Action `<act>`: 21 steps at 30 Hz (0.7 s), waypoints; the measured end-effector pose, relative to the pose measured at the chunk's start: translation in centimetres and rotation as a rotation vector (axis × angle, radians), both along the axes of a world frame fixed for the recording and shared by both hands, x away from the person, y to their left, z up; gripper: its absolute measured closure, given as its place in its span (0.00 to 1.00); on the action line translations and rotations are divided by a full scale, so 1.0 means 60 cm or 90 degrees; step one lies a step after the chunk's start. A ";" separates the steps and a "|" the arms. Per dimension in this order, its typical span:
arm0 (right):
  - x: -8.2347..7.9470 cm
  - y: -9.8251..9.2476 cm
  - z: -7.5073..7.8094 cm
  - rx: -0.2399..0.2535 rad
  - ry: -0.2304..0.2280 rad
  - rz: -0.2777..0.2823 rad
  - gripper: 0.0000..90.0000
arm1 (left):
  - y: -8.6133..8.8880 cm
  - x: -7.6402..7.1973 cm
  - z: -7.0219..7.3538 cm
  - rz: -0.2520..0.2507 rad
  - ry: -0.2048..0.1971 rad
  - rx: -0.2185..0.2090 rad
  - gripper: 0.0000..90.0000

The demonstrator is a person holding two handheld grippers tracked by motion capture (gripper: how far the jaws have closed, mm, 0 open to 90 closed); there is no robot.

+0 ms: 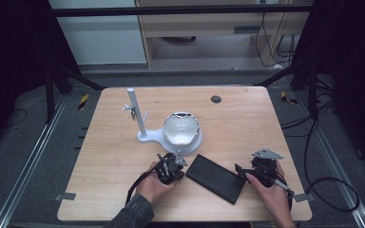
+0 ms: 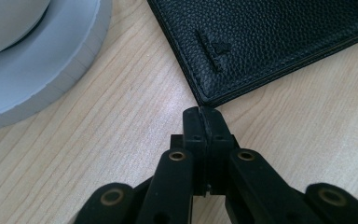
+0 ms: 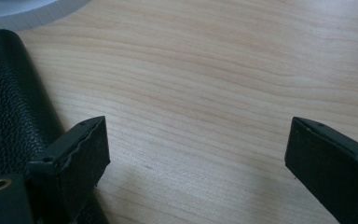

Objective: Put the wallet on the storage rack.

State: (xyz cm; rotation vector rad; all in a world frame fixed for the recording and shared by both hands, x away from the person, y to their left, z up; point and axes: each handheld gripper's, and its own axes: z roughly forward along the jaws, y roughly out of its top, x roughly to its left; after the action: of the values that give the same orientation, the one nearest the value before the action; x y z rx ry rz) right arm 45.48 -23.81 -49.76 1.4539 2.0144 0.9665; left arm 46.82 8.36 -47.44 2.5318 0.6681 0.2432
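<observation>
So, going left to right with the black wallet (image 1: 216, 178) as the anchor: there's one wallet, one white stand (image 1: 145, 135), one white bowl (image 1: 181, 128), two grippers and one small dark round disc (image 1: 216, 99) set in the table (image 1: 109, 156).

Far left of the wallet and further up the table is the stand, a single upright white post on a round base, with a small clip-like bit sticking off the post. Its base runs into a flat white plate, and the bowl sits on that plate, up and left of the wallet's near corner. The bowl looks empty inside, just white, with a chipped-looking jagged rim.

The left gripper (image 1: 178, 160) is just beside the wallet's left corner. In the left gripper view its jaws are pressed flat together with nothing between them, tips right at the corner of the wallet (image 2: 279, 42); I can't tell if they actually touch it.

The wallet lies flat and slanted in the middle of the table's near half, between the two grippers. There's a small embossed mark on the leather, too faint to read.

The right gripper (image 1: 241, 172) is at the wallet's right end, jaws spread wide apart over bare wood, one finger (image 3: 81, 151) sitting right by the wallet's edge.
</observation>
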 end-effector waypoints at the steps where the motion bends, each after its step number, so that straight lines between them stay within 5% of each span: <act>1: 0.000 -0.001 0.001 -0.002 -0.004 -0.001 0.08 | -0.001 0.000 0.000 -0.002 0.001 0.001 0.99; 6: -0.002 -0.006 0.005 0.008 -0.011 -0.008 0.08 | -0.003 0.001 -0.003 -0.004 0.004 0.003 0.98; 12: -0.007 -0.011 0.015 0.020 -0.032 -0.013 0.09 | 0.002 0.002 0.004 -0.004 0.000 -0.029 0.98; 19: -0.021 -0.005 0.049 0.058 -0.071 -0.003 0.13 | 0.002 -0.001 0.037 0.004 -0.038 -0.130 0.96; 21: -0.025 0.000 0.063 0.042 -0.083 0.007 0.15 | -0.002 0.005 0.041 0.004 -0.041 -0.146 0.96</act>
State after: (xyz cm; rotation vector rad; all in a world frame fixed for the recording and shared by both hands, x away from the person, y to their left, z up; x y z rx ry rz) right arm 43.97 -23.82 -45.98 1.3776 1.9147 1.1128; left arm 47.12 8.21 -44.98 2.2942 0.6411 0.2359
